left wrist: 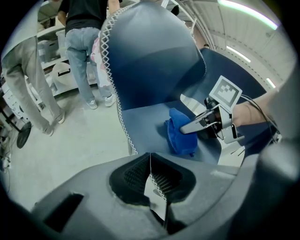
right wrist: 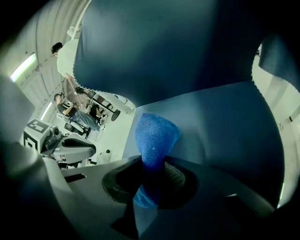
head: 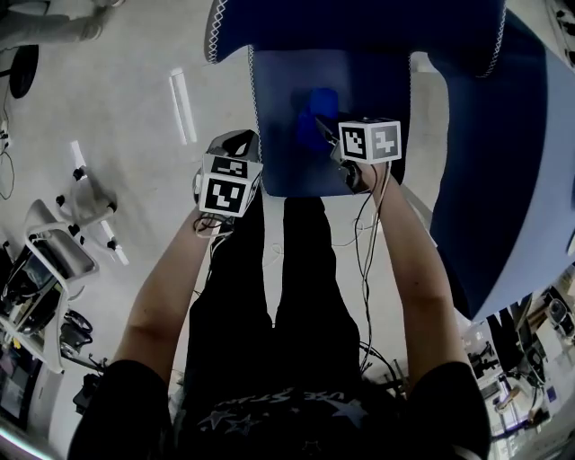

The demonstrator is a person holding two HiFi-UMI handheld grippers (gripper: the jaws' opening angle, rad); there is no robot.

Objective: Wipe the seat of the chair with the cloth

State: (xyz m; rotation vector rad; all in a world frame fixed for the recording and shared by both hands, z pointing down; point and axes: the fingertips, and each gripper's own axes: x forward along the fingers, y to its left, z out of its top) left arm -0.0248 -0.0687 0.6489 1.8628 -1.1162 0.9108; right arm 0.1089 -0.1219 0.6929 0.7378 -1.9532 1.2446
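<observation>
A blue chair (head: pixel 359 27) fills the top of the head view, its seat (head: pixel 296 166) running down to the middle of the frame. The blue cloth (head: pixel 316 108) lies bunched on the seat near the centre of the view, just below the backrest. The right tool (head: pixel 331 135) reaches onto the seat from the right and pinches the cloth. In the right gripper view the cloth (right wrist: pixel 154 136) runs up out of the closed tool (right wrist: pixel 154 185) and its free end rests on the seat (right wrist: pixel 225 126).

The left tool (head: pixel 243 144) sits at the seat's front left corner, just left of centre. In the left gripper view it (left wrist: pixel 151 176) is pressed together on the white-stitched edge of the seat (left wrist: pixel 150 119). The cloth (left wrist: pixel 180 138) and the right tool (left wrist: pixel 187 127) lie to the right of centre. People (left wrist: pixel 84 47) stand on the pale floor (left wrist: pixel 70 145) at the upper left.
</observation>
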